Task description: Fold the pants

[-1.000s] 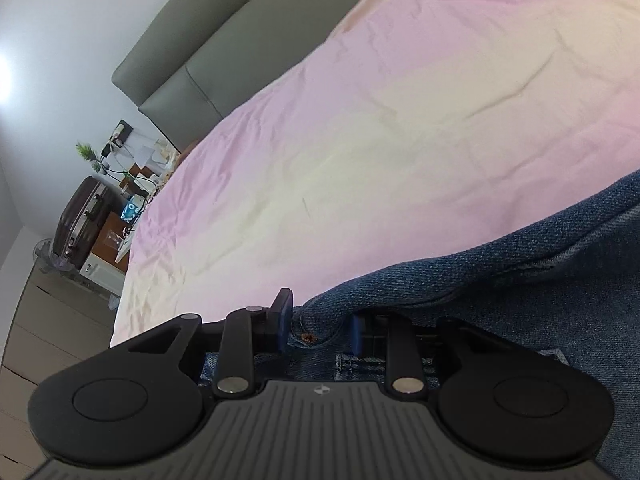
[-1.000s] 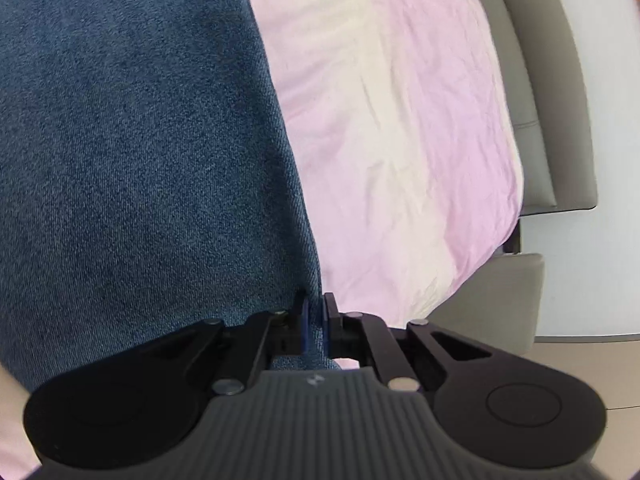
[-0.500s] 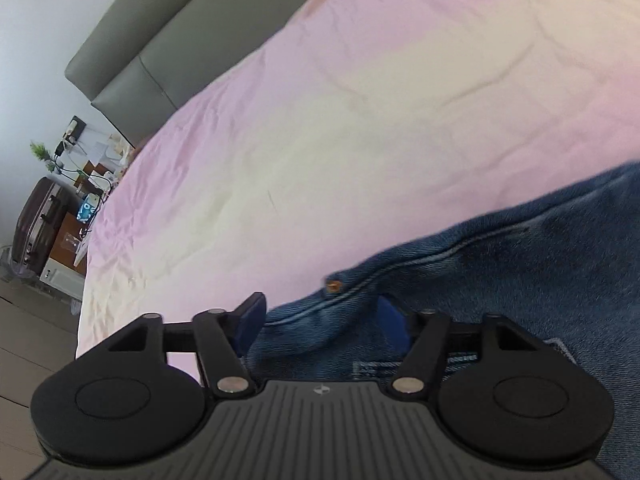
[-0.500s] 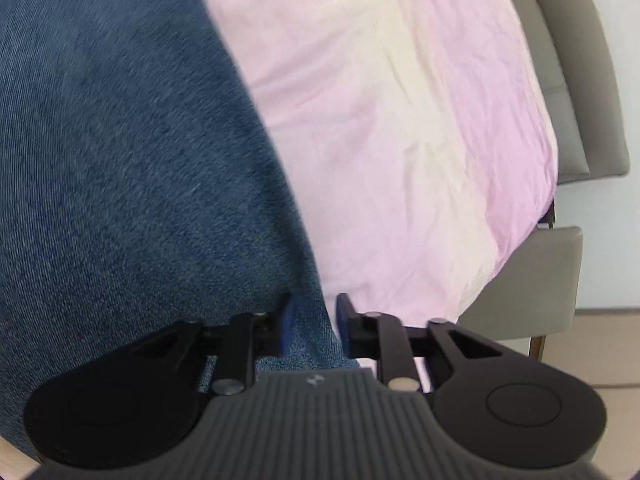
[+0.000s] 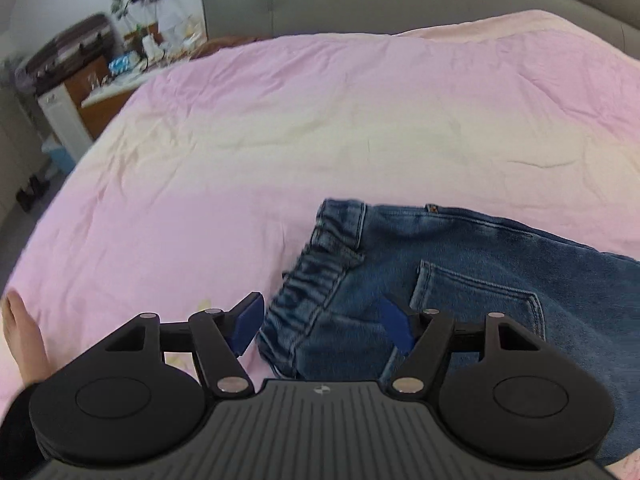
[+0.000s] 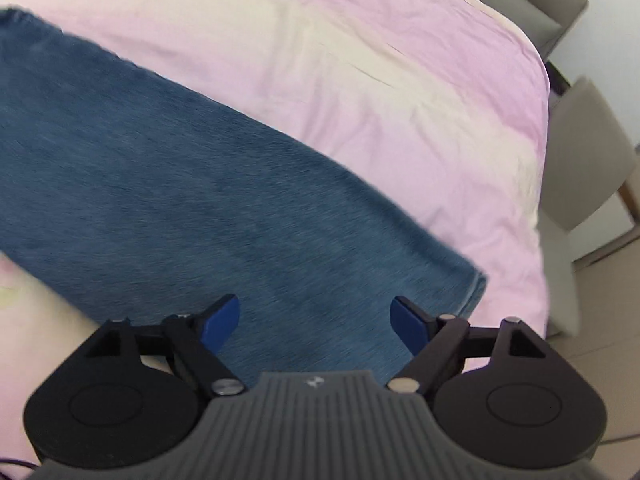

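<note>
Currently both the left gripper [image 5: 322,322] and right gripper [image 6: 314,320] are spread wide, holding nothing, above the pants [image 5: 480,264]; bare bedsheet [image 5: 280,140] extends beyond the waistband [image 5: 320,264] and hem [image 6: 474,288].

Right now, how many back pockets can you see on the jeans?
1. A single back pocket shows on the jeans, just right of the waistband, ahead of the open left gripper. Another may be hidden by the fold.
</note>
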Available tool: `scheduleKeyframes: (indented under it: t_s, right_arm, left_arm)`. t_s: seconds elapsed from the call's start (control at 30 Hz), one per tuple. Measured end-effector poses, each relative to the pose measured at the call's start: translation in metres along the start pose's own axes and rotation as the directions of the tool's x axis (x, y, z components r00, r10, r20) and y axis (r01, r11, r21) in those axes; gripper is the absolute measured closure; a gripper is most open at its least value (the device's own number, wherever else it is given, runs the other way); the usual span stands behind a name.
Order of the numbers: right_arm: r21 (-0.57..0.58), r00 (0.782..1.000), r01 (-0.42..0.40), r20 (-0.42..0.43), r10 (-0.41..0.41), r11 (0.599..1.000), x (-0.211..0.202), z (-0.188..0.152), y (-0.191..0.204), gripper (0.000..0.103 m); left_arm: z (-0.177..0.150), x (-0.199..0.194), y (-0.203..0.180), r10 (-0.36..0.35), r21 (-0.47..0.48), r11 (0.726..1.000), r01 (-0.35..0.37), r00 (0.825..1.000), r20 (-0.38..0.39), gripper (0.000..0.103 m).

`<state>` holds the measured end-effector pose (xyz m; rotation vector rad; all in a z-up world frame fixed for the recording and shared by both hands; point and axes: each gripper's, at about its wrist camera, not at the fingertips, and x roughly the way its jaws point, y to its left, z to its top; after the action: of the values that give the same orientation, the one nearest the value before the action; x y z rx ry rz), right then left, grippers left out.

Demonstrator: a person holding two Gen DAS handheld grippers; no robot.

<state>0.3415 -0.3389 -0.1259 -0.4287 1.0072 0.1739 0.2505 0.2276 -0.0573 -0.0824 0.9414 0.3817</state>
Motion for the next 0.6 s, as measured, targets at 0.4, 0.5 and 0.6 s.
scheduleKeyframes:
  t_s: [0.4,0.5,0.6]
  right_arm:
    - [0.504,0.965,-0.261,0.147,0.216,0.823,-0.035,-0.085,-0.005,0.026]
    - [0.602,0.969,-0.248,0.139,0.206,0.759,-0.028,-0.102,-0.012,0.032]
    - [0.725,0.970,-0.242,0.163,0.181,0.645,-0.026,-0.120,-0.030,0.033]
  left_arm:
    - [-0.098,0.030,0.077,-0.242,-0.666,0.712,0.220,0.968,0.061,0.018]
    - [-0.103,0.049,0.072,-0.248,-0.696,0.684,0.218,0.967,0.060,0.020]
    - [-0.105,0.064,0.069,-0.277,-0.733,0.635,0.246,0.957,0.081,0.019]
